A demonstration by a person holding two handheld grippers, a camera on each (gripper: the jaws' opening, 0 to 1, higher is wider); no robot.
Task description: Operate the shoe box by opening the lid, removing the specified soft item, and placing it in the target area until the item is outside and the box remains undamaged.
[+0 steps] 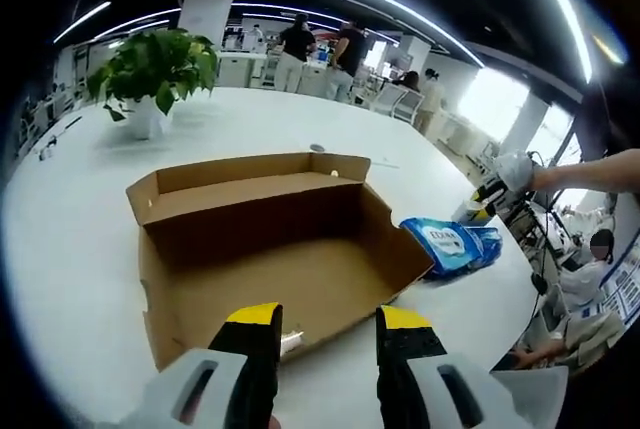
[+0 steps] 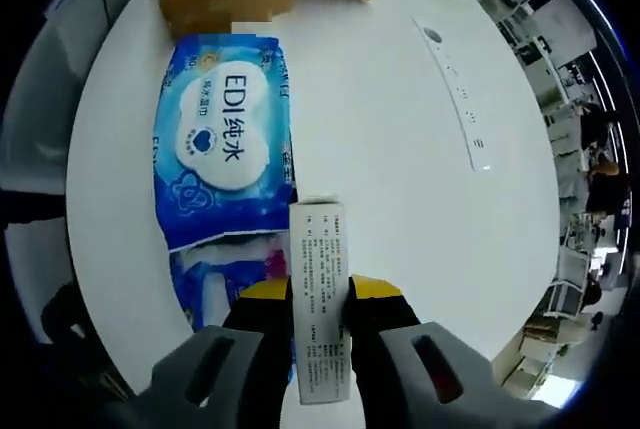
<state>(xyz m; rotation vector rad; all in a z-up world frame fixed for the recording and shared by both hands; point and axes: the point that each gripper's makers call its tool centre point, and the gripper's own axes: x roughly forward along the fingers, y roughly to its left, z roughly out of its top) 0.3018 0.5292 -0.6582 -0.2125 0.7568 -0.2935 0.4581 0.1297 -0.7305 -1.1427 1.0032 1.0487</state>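
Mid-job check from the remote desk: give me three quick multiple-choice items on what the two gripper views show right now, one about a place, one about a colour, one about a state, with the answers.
1. Where does the blue wipes pack lie?
A. inside the box
B. on the white table beside the box
C. under the potted plant

2. What colour are the tips of the left gripper?
A. yellow
B. red
C. green

3. What is the state of the right gripper?
A. open over the bare table
B. shut on the wipes pack
C. shut on a small white carton

Answers: 1 B, the pack rests on the white table next to the cardboard box. 2 A, both tips are yellow. 3 C, the small white carton stands pinched between the jaws, above the pack.
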